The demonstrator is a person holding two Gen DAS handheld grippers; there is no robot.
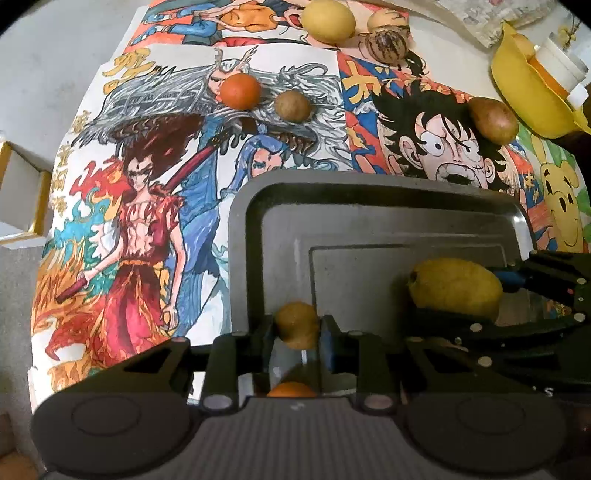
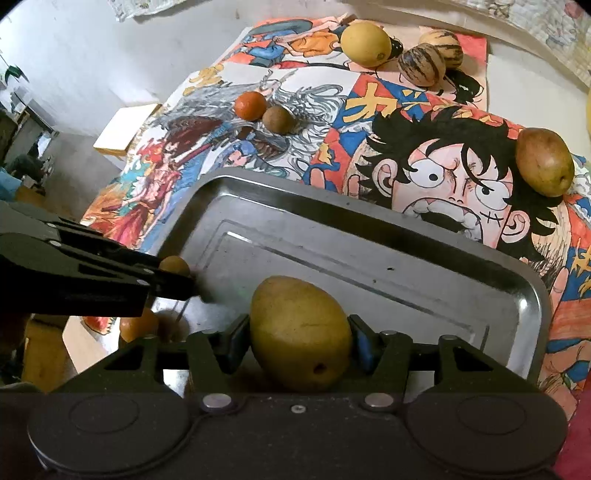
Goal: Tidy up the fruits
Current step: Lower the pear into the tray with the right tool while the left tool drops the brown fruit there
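Your left gripper (image 1: 297,328) was clamped on a small round brown fruit (image 1: 296,324), held over the near left corner of the rectangular steel tray (image 1: 280,229). Your right gripper (image 2: 299,339) was closed on a large yellow-green egg-shaped fruit (image 2: 300,334), pads against both sides, low over the tray's near part. A small orange fruit (image 1: 291,390) sat right below the left fingers, mostly hidden by the gripper body. The two grippers were close together, the right one crossing in from the side in the left view. Left out on the cartoon-printed cloth (image 1: 147,206): an orange round fruit (image 1: 241,91) just beside a brown round one (image 1: 292,106), a reddish-brown pear-shaped fruit (image 1: 493,120) past the tray's far right corner, and a yellow round fruit (image 1: 328,21) near two striped melons (image 1: 388,45) at the far edge. A yellow plastic container (image 1: 524,88) stood far right.
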